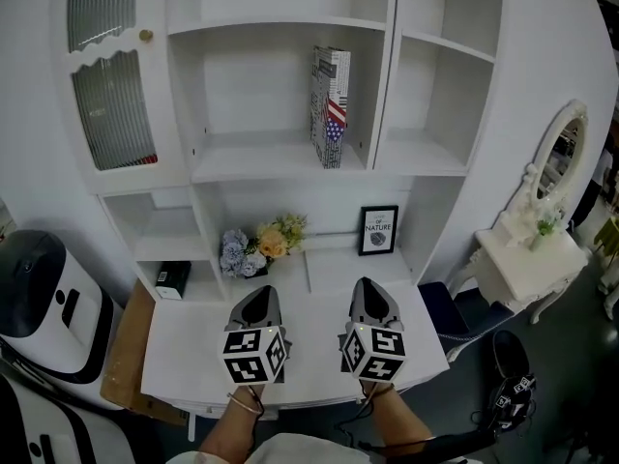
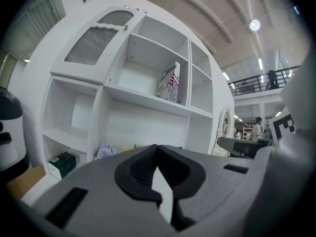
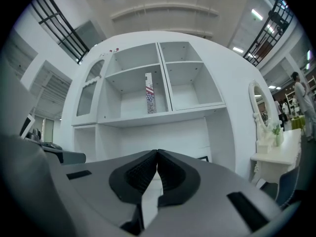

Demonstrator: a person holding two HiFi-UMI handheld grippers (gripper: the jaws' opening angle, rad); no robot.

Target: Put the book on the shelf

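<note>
Up at twelve o'clock from both tools, find the book [image 1: 330, 106] upright on the middle shelf [image 1: 261, 167], toward the right end of its compartment, close to the divider, with a flag pattern low on its cover. Well apart from either tool, touched by neither.

Down at six o'clock, see the left gripper [image 1: 259, 296] and the right gripper [image 1: 373, 290] side by side over the white desk [image 1: 193, 346], both pointing toward twelve. On the left, tongs pressed together tip to tip, pinching nothing. Same on the right: pads closed on each other, nothing between.

At twelve o'clock of the left gripper, against the back panel, note a bunch of flowers [image 1: 259, 245]; at twelve of the right gripper, a small framed print [image 1: 378, 230]. Off at ten o'clock, in a low cubby, a green box [image 1: 173, 278]. Out at three o'clock, a white dressing table [image 1: 530, 259] with an oval mirror.
</note>
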